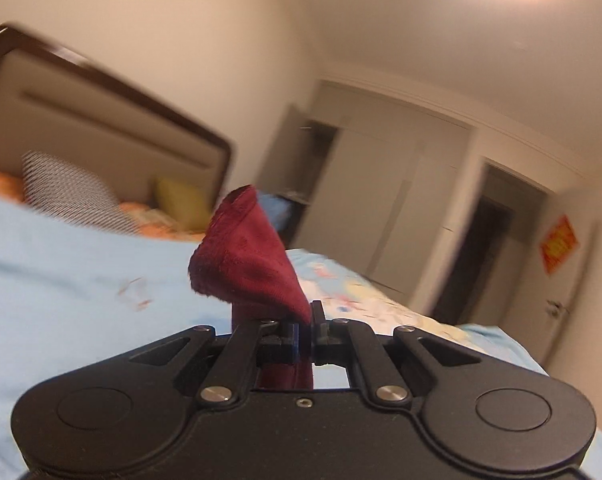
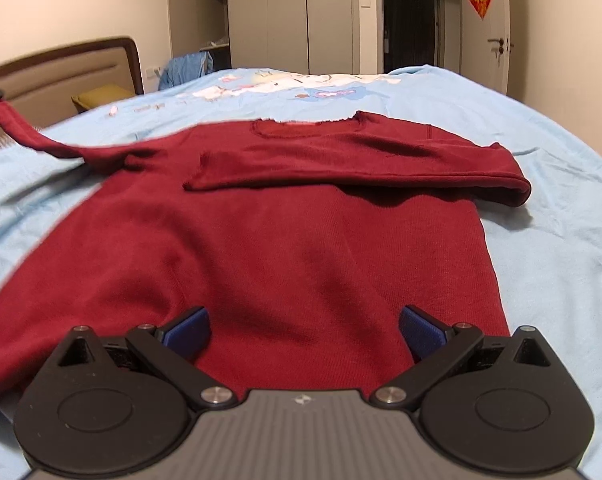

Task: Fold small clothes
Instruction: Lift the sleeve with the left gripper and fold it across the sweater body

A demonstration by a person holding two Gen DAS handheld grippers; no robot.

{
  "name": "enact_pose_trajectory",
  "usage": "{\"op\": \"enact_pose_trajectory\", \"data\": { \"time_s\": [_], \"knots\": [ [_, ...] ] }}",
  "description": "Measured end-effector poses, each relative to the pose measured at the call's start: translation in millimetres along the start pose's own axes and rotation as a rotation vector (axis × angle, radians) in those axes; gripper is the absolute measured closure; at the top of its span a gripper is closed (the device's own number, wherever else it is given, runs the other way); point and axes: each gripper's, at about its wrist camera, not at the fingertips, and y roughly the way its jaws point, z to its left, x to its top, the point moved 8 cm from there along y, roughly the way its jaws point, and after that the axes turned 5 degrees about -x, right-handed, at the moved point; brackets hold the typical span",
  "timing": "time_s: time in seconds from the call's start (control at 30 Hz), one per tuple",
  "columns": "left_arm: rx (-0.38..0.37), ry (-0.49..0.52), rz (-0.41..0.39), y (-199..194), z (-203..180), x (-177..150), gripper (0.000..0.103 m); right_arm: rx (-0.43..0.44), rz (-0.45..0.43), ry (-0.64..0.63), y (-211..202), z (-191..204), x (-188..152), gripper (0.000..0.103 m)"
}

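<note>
one sweater [image 2: 285, 240] flat, neckline far – left sleeve [image 2: 29, 136] (lifted) stretches leftward.

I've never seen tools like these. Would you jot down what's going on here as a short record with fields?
Setting: bedroom, light blue bedsheet
Garment: dark red sweater lying flat on the sheet
Right sleeve: folded across the chest
Left sleeve: lifted off the bed, stretched out to the side
Left gripper: shut on the left sleeve's cuff
Right gripper: open, holding nothing, above the sweater's hem
</note>
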Motion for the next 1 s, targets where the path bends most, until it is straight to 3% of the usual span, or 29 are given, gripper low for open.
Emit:
{"op": "enact_pose_trajectory", "data": {
  "time_s": [0.2,0.37,0.53,0.77,1.0],
  "knots": [
    [-0.176,0.173,0.046,11.1,-120.4,-16.8,0.099,0.02,-0.042,0.067,-17.7,-16.6,11.6,0.0],
    [-0.269,0.228,0.115,20.0,-202.9,-67.2,0.099,-0.007,-0.069,0.116,-30.2,-43.7,18.8,0.0],
    [-0.342,0.261,0.194,26.0,-264.5,-139.3,0.099,-0.055,-0.083,0.142,-40.8,-72.4,19.3,0.0],
    [-0.41,0.337,0.328,27.7,-310.3,-246.4,0.099,-0.121,-0.062,0.178,-50.1,-108.7,5.4,0.0],
    [-0.481,0.372,0.446,25.2,-321.4,-294.8,0.093,-0.17,-0.052,0.206,-56.7,-131.2,-5.6,0.0]
  ]
}}
